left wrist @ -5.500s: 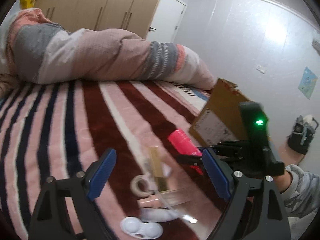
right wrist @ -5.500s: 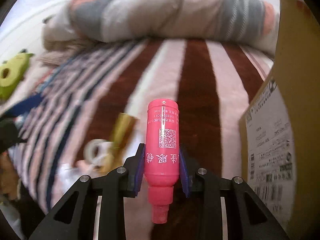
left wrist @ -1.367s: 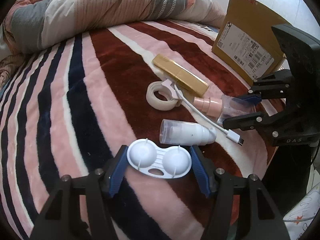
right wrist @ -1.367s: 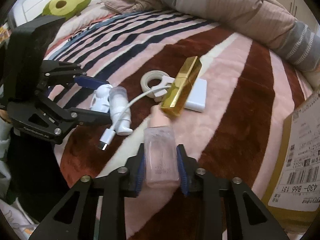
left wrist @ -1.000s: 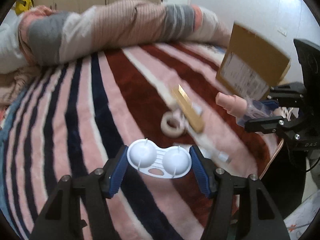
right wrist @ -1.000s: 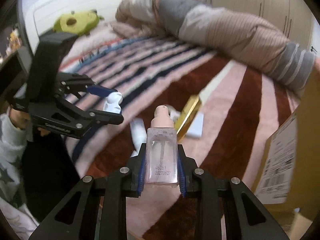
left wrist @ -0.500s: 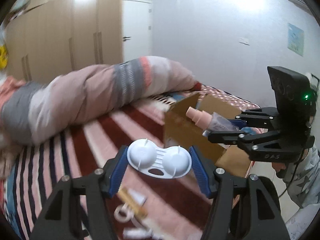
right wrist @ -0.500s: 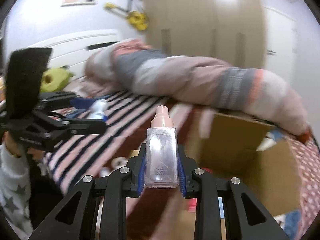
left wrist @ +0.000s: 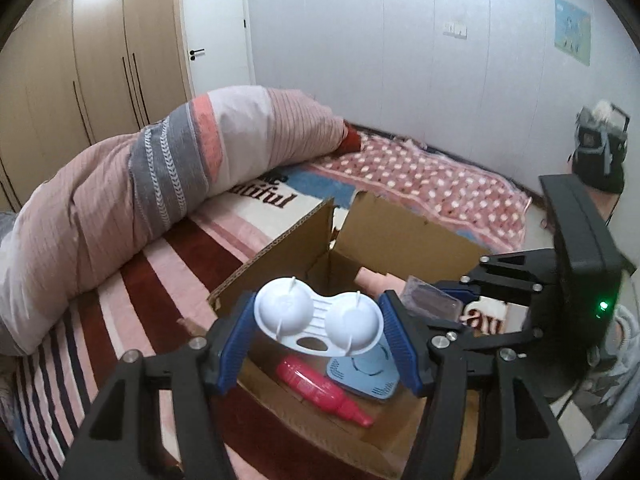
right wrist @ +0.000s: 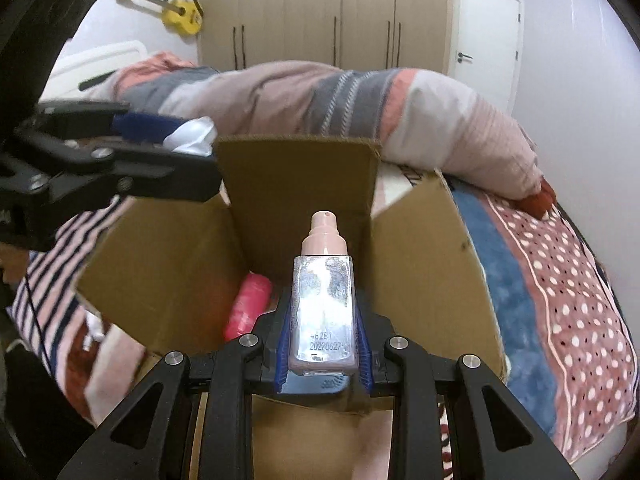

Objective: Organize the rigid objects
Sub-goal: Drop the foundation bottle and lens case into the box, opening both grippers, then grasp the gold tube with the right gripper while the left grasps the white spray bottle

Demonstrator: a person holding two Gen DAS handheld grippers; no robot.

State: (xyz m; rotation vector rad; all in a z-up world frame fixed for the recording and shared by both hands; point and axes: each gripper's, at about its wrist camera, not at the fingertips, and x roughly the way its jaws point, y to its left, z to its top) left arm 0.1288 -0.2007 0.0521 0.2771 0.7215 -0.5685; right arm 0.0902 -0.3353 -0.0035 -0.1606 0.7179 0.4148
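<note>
1. Left tool (left wrist: 318, 338) clenched on a white two-cup case (left wrist: 320, 322), held level above the open cardboard box (left wrist: 280, 256) on the bed (left wrist: 132, 276).
2. Right tool (right wrist: 323, 340) clenched on a clear pump bottle (right wrist: 324, 304), pink nozzle pointing away from the tool, directly over the box's open mouth.
3. Step in hand, judged from this: dropping both held items into the box.
4. To do it well: lower each tool below the raised flaps before letting go, so nothing bounces off the cardboard onto the bed.
5. Best to aim for bare box floor, beside the items already lying below the tools rather than on top of them.
6. Worth releasing one tool at a time, since the two tools sit close together over the same opening and could knock each other.
7. Count, held: one white case, one clear bottle.
8. Count, already in the box below the left tool: one pink bottle (left wrist: 320, 386), one pale blue vented item (left wrist: 366, 376).
9. Count, containers: one box, flaps open.
10. Count, tools: two, both occupied.
</note>
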